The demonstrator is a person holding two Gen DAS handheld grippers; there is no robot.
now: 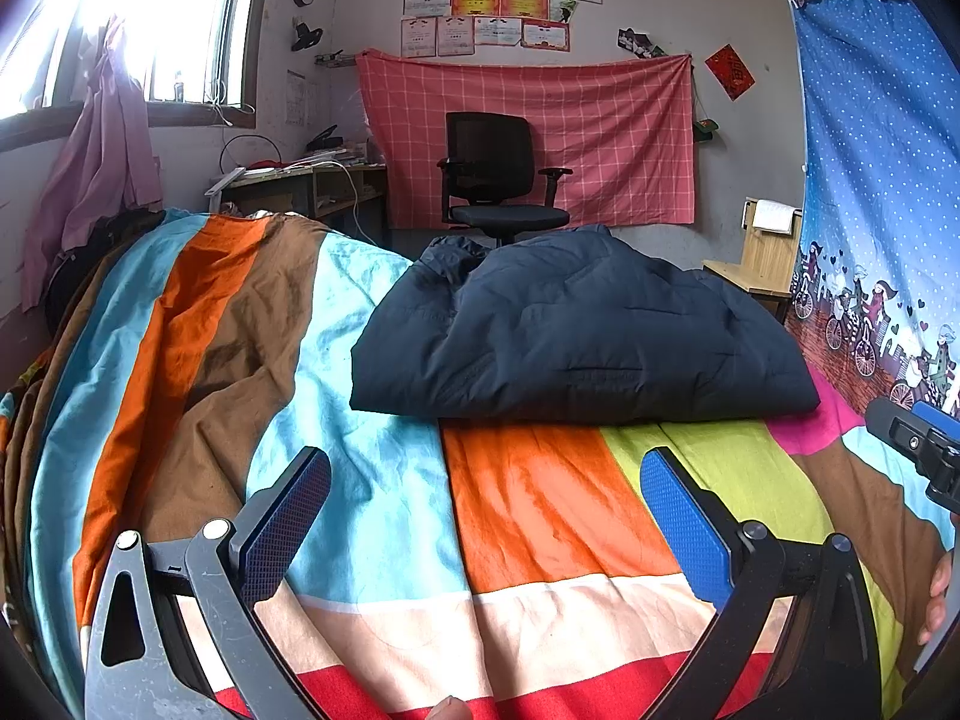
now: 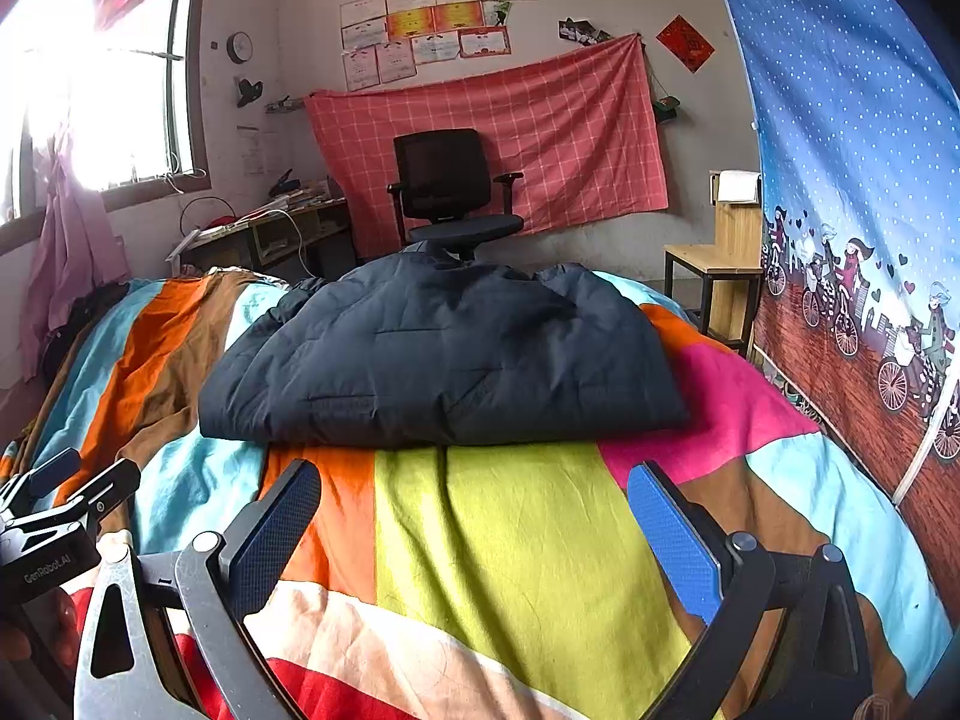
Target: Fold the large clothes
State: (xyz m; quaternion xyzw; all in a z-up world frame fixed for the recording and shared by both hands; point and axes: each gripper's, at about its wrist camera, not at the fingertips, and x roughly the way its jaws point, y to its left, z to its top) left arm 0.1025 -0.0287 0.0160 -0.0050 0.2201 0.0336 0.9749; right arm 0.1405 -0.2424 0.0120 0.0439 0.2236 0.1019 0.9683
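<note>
A dark navy padded jacket (image 1: 576, 336) lies folded into a thick bundle on a bed covered by a bright patchwork quilt (image 1: 372, 480). In the left wrist view the jacket sits at the far middle of the bed, its near edge running straight across the quilt where turquoise, orange and lime panels meet. In the right wrist view the same jacket (image 2: 438, 360) lies far and slightly left of centre, with a pink panel of the quilt (image 2: 510, 540) just to its right.

The left gripper (image 1: 486, 516) hovers over the near part of the quilt, its blue-padded fingers (image 1: 678, 528) spread wide with nothing between them, well apart from the jacket. The right gripper (image 2: 474, 528) hovers likewise over the lime panel, fingers (image 2: 672, 540) spread wide and empty. Each gripper shows at the edge of the other's view: the right one at the right edge of the left wrist view, the left one at the left edge of the right wrist view.

Beyond the bed stands a black office chair (image 1: 498, 174) before a red checked cloth (image 1: 612, 138) hung on the far wall. A blue patterned curtain (image 1: 882, 180) hangs on the right
</note>
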